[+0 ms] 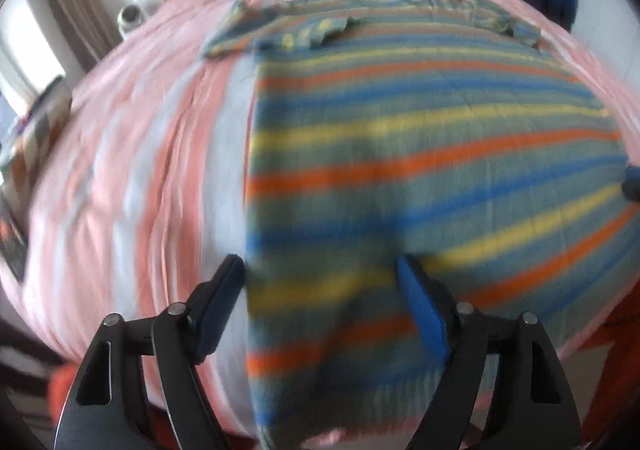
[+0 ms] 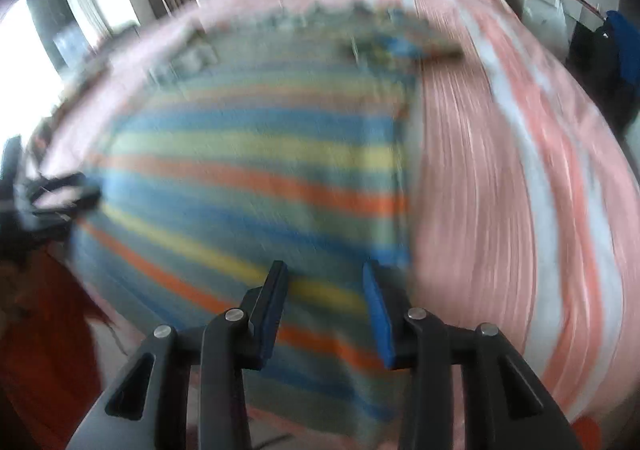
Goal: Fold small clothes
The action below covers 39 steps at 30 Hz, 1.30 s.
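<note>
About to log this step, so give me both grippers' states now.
Left gripper: open, jaws apart over the striped shirt, holding nothing.
Right gripper: open, above the shirt's near edge, holding nothing.

Garment (image 1: pixel 420 154) flat on bed (image 1: pixel 132 178)

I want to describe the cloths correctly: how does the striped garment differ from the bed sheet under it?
The striped garment has blue, yellow and orange bands on grey-green; the bed sheet is pink with pale stripes. The garment is much smaller and lies on the sheet, which covers the whole bed. The garment's bands run across the view; the sheet's run away from the camera. Both are striped and spread flat.
</note>
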{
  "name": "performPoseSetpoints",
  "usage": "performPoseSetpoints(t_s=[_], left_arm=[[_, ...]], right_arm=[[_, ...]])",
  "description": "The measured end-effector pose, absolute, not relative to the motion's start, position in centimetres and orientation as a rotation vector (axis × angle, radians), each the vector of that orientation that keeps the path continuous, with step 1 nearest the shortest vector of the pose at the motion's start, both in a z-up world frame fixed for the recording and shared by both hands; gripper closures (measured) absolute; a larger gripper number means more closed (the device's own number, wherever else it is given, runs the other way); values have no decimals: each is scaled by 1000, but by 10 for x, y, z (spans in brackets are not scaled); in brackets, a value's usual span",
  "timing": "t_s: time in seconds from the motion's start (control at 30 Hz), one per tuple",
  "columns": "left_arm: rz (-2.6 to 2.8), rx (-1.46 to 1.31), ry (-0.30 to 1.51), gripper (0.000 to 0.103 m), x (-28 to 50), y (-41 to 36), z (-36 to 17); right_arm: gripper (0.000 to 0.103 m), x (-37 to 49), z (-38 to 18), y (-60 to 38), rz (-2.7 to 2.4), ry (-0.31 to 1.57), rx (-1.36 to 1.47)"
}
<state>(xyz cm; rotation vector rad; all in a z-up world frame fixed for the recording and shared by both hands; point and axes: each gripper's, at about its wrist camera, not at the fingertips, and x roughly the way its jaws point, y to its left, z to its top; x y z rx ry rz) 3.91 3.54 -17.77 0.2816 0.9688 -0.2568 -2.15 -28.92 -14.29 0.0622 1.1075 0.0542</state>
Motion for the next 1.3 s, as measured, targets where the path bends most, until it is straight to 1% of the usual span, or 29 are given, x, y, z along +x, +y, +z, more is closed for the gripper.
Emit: performPoseSetpoints(t_s=[0.03, 0.1, 0.17, 0.23, 0.3, 0.33, 0.37, 0.4, 0.5, 0.57, 0.7, 0.77, 0.8, 0.87, 0.93, 1.13, 1.17, 1.3], left_arm=[[-250, 280, 995, 13, 34, 40, -178], [-260, 274, 1040, 13, 26, 50, -176], [-239, 226, 1017, 14, 13, 63, -164], [-206, 168, 959, 14, 9, 75, -145], [-153, 128, 887, 12, 14, 83, -128], [-126, 112, 853, 11, 20, 83, -122], [-100, 99, 825, 6, 25, 87, -117], [-75, 88, 803, 4, 33, 92, -113], [0, 57, 741, 4, 56, 104, -107], [52, 45, 708, 4, 63, 113, -113], [94, 46, 746, 4, 64, 118, -148], [78, 76, 825, 5, 67, 117, -162], [53, 82, 841, 5, 68, 116, -161], [54, 89, 793, 4, 66, 113, -156], [48, 98, 783, 4, 67, 110, -156], [-21, 73, 926, 2, 77, 105, -175], [-14, 62, 923, 0, 77, 106, -176], [-22, 23, 930, 0, 78, 111, -179]], right_arm=[[64, -30, -144, -292, 49, 1095, 55], [64, -46, -141, -296, 42, 1108, 55], [63, -61, -134, -302, 2, 1085, 48], [60, -72, -125, -307, -52, 1008, 35], [46, -76, -115, -316, -126, 927, 42], [45, -75, -110, -321, -162, 890, 56], [45, -73, -106, -327, -191, 857, 81], [44, -69, -103, -332, -205, 838, 99], [42, -63, -98, -338, -243, 788, 145], [41, -64, -99, -339, -249, 785, 161], [41, -67, -106, -335, -260, 809, 106], [41, -69, -107, -334, -271, 801, 86], [40, -69, -107, -335, -274, 794, 85], [39, -67, -107, -337, -282, 783, 86], [39, -63, -110, -338, -289, 781, 91], [39, -66, -113, -348, -320, 786, 117], [39, -66, -114, -349, -324, 788, 119], [39, -67, -117, -353, -321, 794, 138]])
